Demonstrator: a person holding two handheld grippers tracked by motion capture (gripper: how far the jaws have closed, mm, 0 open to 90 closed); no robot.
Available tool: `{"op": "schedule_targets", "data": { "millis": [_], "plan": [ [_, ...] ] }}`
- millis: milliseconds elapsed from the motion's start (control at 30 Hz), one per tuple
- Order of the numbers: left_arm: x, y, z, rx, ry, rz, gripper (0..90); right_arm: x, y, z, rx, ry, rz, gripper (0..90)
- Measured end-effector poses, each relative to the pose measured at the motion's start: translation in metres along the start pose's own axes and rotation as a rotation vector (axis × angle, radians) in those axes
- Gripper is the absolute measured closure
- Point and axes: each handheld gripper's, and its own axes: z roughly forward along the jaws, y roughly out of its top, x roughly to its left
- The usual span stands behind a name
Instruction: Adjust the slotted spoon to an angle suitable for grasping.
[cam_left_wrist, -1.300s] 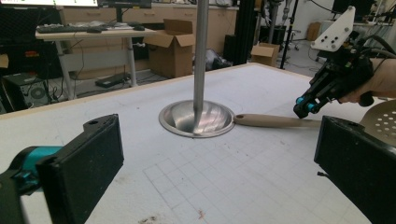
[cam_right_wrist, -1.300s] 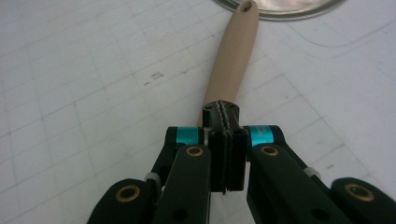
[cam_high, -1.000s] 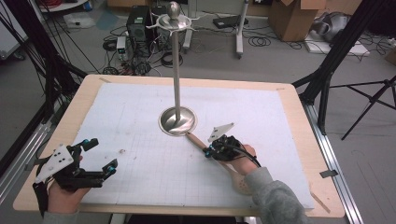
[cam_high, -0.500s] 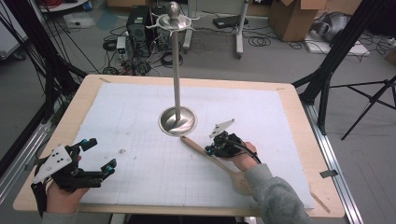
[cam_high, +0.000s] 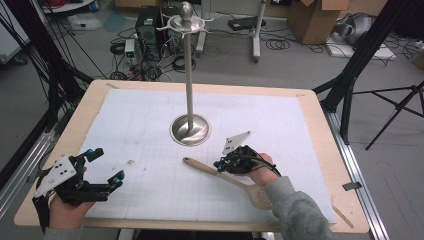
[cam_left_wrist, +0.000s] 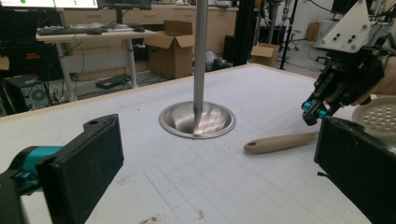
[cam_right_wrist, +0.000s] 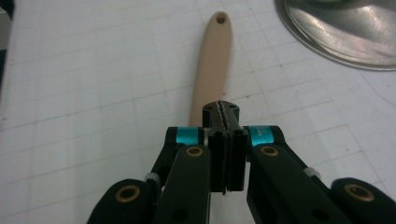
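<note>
A tan wooden slotted spoon (cam_high: 227, 177) lies on the white gridded mat (cam_high: 150, 125), its handle end pointing left and its holed bowl (cam_left_wrist: 379, 116) under the person's right hand. My right gripper (cam_high: 220, 165) is shut, pads (cam_right_wrist: 223, 140) pressed together with nothing between them, just over the spoon handle (cam_right_wrist: 212, 60); I cannot tell if it touches. My left gripper (cam_high: 107, 166) rests near the front left corner, open and empty, its jaws pointing toward the stand. In the left gripper view the left gripper (cam_left_wrist: 219, 158) frames the spoon handle (cam_left_wrist: 280, 141) and the right gripper (cam_left_wrist: 317, 109).
A tall metal stand with a round base (cam_high: 190, 130), a thin pole (cam_high: 189, 75) and hooks at its top (cam_high: 186, 20) rises from the middle of the mat. The wooden table edge (cam_high: 320, 130) surrounds the mat. Boxes, cables and tripod legs lie on the floor beyond.
The spoon's handle end has shifted left and toward the near edge, so more of the handle shows beyond the right gripper. The left gripper has stayed in place.
</note>
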Motion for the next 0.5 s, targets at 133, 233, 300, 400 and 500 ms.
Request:
{"op": "schedule_targets", "data": {
  "millis": [133,233,300,400,500],
  "plan": [
    [0.000,0.001,-0.001,-0.003,0.004,0.001,1.7,0.007,0.000,-0.013,-0.009,-0.031,0.003,90.0],
    [0.000,0.003,-0.003,-0.008,0.007,0.004,1.7,0.011,-0.002,-0.026,-0.033,-0.053,0.022,90.0],
    [-0.001,0.004,-0.003,-0.011,0.006,0.006,1.7,0.013,-0.006,-0.034,-0.043,-0.059,0.042,90.0],
    [-0.001,0.005,-0.003,-0.012,0.005,0.012,1.7,0.014,-0.012,-0.044,-0.077,-0.068,0.056,77.3],
    [0.000,0.005,-0.003,-0.010,0.004,0.009,1.7,0.015,-0.018,-0.048,-0.083,-0.060,0.065,62.4]
  ]
}}
